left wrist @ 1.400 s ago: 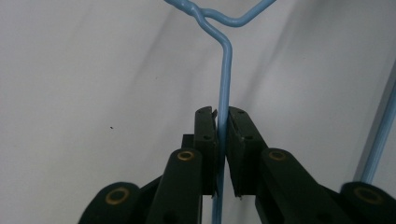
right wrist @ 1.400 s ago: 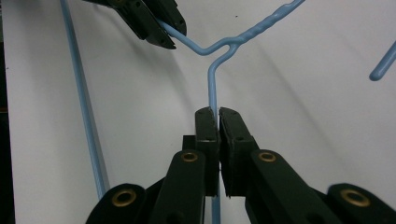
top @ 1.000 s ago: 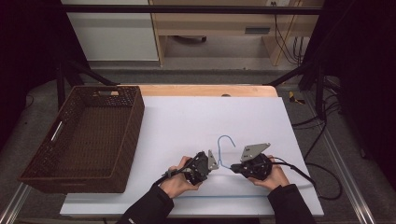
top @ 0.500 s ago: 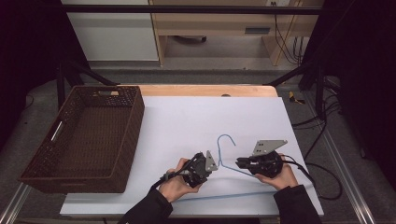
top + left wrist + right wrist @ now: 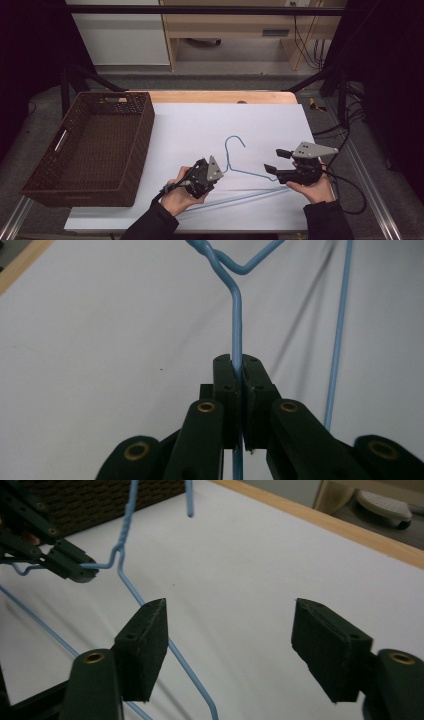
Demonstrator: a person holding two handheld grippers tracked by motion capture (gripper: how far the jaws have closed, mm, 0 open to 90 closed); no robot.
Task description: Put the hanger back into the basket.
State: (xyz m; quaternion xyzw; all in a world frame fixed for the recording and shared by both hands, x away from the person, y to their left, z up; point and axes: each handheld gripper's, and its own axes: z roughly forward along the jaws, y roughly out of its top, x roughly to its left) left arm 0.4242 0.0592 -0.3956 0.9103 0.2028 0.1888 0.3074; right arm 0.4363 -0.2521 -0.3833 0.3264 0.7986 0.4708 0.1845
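Observation:
A blue wire hanger (image 5: 249, 174) lies on the white table top (image 5: 210, 125), its hook pointing away from me. My left gripper (image 5: 216, 173) is shut on the hanger's wire just below the twisted neck. In the left gripper view the wire (image 5: 236, 315) runs straight out from between the closed jaws of the left gripper (image 5: 238, 360). My right gripper (image 5: 272, 161) is open at the hanger's right end. In the right gripper view the hanger (image 5: 131, 582) passes behind the left jaw of the right gripper (image 5: 230, 630), with nothing between the jaws.
A dark brown wicker basket (image 5: 146, 125) stands on the left part of the table, also seen as the basket (image 5: 100, 500) in the right gripper view. A wooden edge (image 5: 220, 96) borders the table's far side. Black cables (image 5: 350, 185) trail off to the right.
My right gripper has moved to the right along the hanger toward its right end. The left gripper has stayed shut on the wire near the neck.

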